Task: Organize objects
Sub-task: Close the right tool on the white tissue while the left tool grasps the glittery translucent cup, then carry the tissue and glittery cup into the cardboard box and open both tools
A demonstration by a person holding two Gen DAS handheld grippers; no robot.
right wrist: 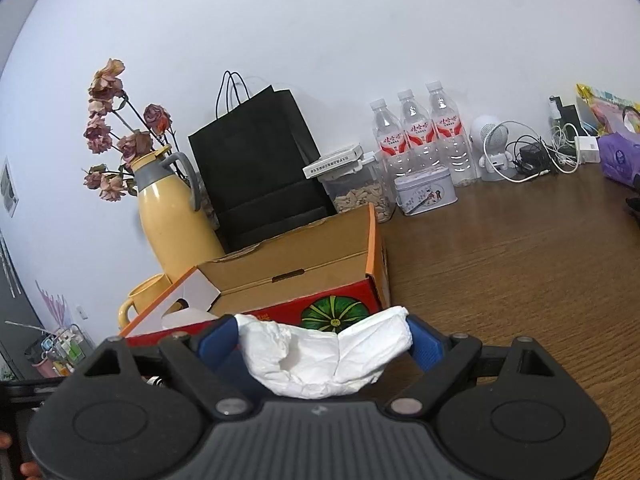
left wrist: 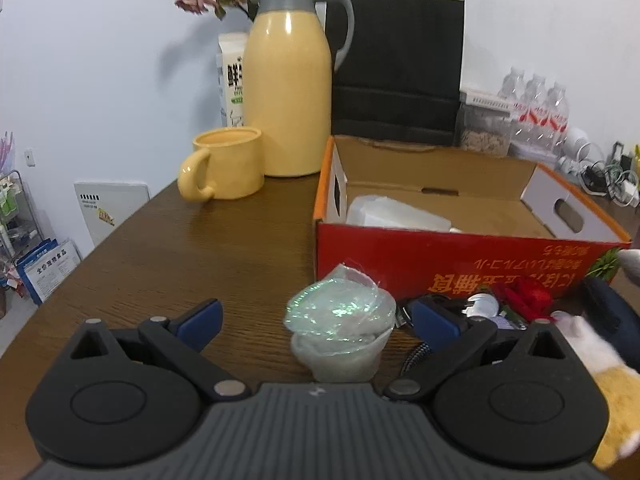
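Observation:
An open red and orange cardboard box point(left wrist: 460, 268) stands on the brown table, with a white plastic item point(left wrist: 396, 212) lying inside. My left gripper point(left wrist: 316, 322) is open just in front of the box. A clear crinkled plastic bag point(left wrist: 340, 332) sits on the table between its blue pads, close to the right pad and well apart from the left. My right gripper point(right wrist: 322, 340) is shut on a crumpled white tissue pack point(right wrist: 320, 352) that spans from pad to pad. It hangs near the box point(right wrist: 304, 280), at the front wall with the green print.
A yellow thermos point(left wrist: 286, 92), yellow mug point(left wrist: 224, 164), milk carton and black paper bag point(left wrist: 396, 68) stand behind the box. Water bottles point(right wrist: 412, 136), a jar, a tin point(right wrist: 426, 192) and cables line the wall. A plug, red item point(left wrist: 524, 292) and plush toy point(left wrist: 608, 364) lie right of the bag.

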